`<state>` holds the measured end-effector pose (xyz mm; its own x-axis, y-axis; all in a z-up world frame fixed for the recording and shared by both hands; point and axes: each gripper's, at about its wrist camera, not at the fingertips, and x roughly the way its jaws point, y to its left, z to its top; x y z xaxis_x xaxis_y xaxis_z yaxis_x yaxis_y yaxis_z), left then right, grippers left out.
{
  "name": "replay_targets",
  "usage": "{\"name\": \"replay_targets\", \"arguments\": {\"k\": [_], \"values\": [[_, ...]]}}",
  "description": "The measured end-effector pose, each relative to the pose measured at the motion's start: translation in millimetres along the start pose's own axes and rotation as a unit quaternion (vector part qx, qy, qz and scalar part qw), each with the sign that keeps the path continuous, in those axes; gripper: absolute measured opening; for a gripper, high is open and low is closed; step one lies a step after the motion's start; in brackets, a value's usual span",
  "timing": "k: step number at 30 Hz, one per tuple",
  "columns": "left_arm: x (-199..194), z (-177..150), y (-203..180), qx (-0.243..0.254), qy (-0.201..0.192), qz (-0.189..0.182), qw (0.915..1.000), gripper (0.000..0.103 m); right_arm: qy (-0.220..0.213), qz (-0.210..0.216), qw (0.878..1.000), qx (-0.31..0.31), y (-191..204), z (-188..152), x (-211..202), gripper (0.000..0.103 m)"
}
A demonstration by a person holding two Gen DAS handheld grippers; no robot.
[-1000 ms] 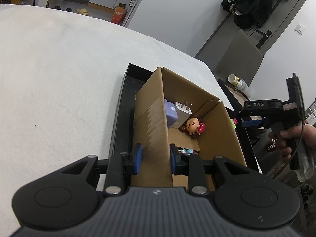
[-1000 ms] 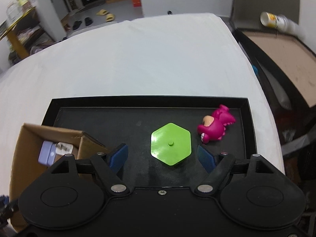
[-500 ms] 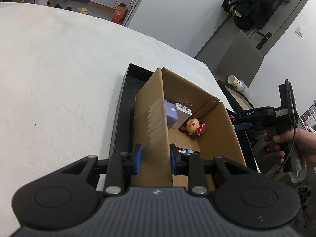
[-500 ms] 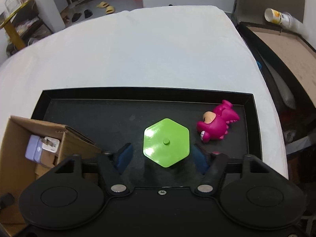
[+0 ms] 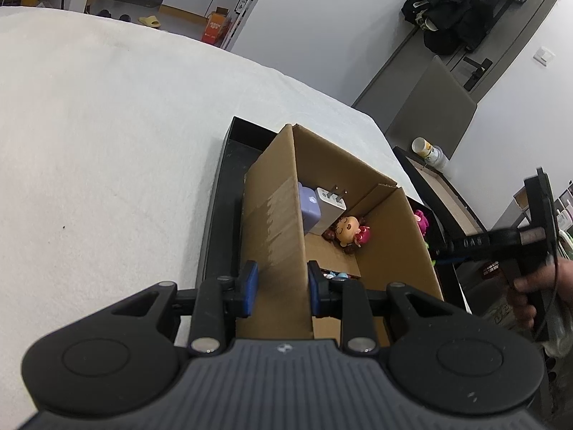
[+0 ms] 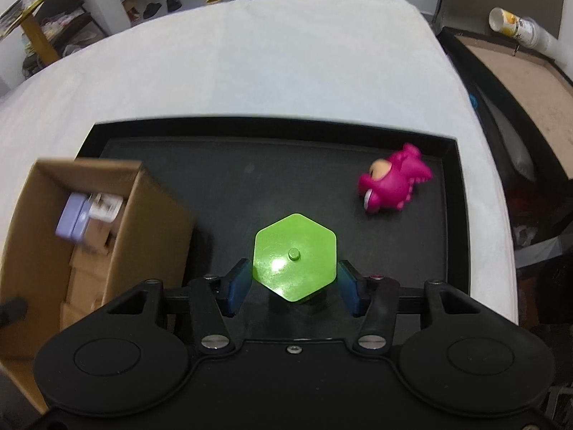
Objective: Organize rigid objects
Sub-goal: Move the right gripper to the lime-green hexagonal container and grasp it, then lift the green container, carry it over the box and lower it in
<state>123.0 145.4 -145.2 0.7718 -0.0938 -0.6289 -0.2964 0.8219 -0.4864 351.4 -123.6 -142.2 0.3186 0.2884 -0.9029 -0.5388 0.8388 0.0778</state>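
Your left tongs [image 5: 278, 288] clamp the cardboard box [image 5: 412, 236] wall; your right tongs [image 6: 294, 287] stand apart, flanking the green hexagon [image 6: 294, 257], pink dinosaur [image 6: 392, 183] nearby.

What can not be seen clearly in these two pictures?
- Left wrist view: the small toys at the near end of the box are hidden behind the left claw.
- Left wrist view: the pink toy is mostly hidden behind the box wall.
- Right wrist view: the purple block and white plug in the box are blurred.
- Right wrist view: whether the right claw touches the green block cannot be told.
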Motion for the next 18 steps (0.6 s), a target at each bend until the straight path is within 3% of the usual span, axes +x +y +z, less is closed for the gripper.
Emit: {"name": "replay_targets", "arguments": {"k": [18], "values": [[-3,1,-6,0.014,-0.006,0.009,0.9998,0.025,0.002,0.010,1.000,0.000,0,-14,-15,0.051]]}}
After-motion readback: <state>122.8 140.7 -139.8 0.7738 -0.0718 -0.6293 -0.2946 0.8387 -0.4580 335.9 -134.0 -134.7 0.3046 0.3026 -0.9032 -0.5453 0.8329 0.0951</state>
